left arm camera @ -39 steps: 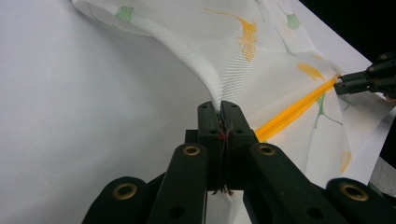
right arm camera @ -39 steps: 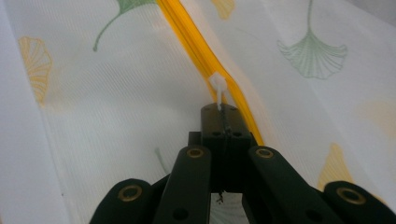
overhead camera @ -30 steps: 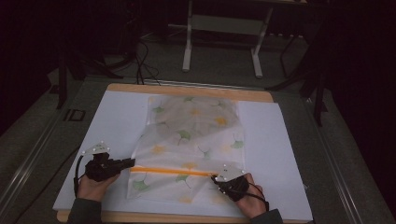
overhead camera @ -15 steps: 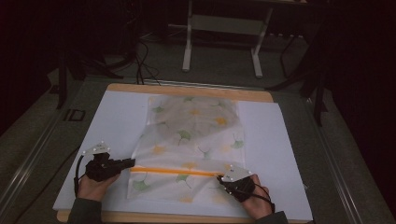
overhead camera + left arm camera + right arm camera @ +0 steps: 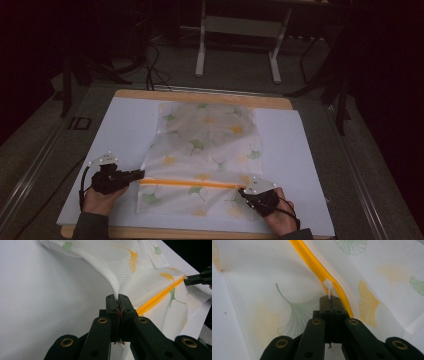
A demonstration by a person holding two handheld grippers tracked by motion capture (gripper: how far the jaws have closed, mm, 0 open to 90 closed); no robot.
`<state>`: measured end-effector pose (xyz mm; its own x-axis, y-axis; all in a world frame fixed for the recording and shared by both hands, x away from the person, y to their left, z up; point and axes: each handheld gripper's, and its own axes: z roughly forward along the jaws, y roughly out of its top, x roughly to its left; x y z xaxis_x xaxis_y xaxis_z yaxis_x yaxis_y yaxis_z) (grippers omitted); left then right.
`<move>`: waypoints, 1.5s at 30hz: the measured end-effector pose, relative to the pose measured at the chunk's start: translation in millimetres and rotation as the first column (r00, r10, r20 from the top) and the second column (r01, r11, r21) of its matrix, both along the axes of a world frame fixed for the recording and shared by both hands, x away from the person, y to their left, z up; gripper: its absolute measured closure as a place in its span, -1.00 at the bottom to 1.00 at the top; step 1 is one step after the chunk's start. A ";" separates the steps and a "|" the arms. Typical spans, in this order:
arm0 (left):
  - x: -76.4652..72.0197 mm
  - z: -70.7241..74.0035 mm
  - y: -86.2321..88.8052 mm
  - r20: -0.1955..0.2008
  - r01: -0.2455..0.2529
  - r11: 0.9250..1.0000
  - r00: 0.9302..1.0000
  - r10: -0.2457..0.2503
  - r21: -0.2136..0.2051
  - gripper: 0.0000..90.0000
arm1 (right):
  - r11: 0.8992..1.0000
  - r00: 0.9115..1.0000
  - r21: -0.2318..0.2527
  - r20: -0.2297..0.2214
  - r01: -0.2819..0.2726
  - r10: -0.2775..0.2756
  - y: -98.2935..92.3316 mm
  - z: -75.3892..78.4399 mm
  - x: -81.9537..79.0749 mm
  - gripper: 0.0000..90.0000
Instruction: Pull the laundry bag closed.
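I see a white mesh bag (image 5: 205, 155) printed with green and yellow ginkgo leaves lying flat on the white sheet (image 5: 125, 130) that covers the wooden table (image 5: 200, 96). The bag sits in the middle of the sheet, its near end close to my side, and an orange zipper (image 5: 192, 183) runs straight across that near end from one gripper to the other. The mesh is translucent and the bag looks flat; I can make out nothing inside it. My left gripper (image 5: 139, 175) has its jaws closed on the bag's left edge at the zipper's end: in the left gripper view the fabric (image 5: 120, 277) rises in a pinched ridge straight out of the clamped tips (image 5: 117, 298), with the zipper (image 5: 160, 296) trailing off to the right toward the other gripper (image 5: 186, 280). My right gripper (image 5: 243, 190) is closed too, at the zipper's right end. In the right gripper view its tips (image 5: 331, 299) are shut on the small white pull tab (image 5: 328, 287) that sits on the orange zipper tape (image 5: 312, 260).
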<state>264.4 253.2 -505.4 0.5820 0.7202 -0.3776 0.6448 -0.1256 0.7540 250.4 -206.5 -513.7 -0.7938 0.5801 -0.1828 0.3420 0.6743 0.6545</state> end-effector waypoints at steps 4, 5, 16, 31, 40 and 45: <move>-0.1 -0.1 -0.1 0.000 -0.001 1.000 1.000 0.001 0.000 0.97 | 1.000 1.000 -0.001 -0.005 0.009 -0.009 -3.9 -0.7 -0.7 1.00; -0.1 -0.1 -0.2 0.001 -0.001 1.000 1.000 0.001 0.000 0.97 | 1.000 1.000 -0.002 -0.005 0.010 -0.010 -5.3 -0.9 -1.0 1.00; -0.1 -0.1 0.2 0.000 -0.001 1.000 1.000 0.001 -0.001 0.97 | 0.999 0.999 -0.006 -0.022 0.042 -0.042 -19.5 -3.7 -4.1 1.00; 0.0 0.1 1.3 0.000 -0.001 1.000 1.000 0.001 -0.004 0.97 | 0.997 0.996 -0.009 -0.034 0.077 -0.078 -37.8 -2.7 -10.8 1.00; 0.3 -0.1 0.9 0.000 -0.003 1.000 1.000 0.003 -0.005 0.97 | 0.994 0.993 -0.011 -0.044 0.105 -0.106 -51.1 -4.8 -12.4 1.00; 0.5 -0.3 0.7 -0.001 -0.002 1.000 1.000 0.002 -0.008 0.97 | 0.992 0.990 -0.007 -0.053 0.129 -0.129 -59.9 -6.4 -11.2 1.00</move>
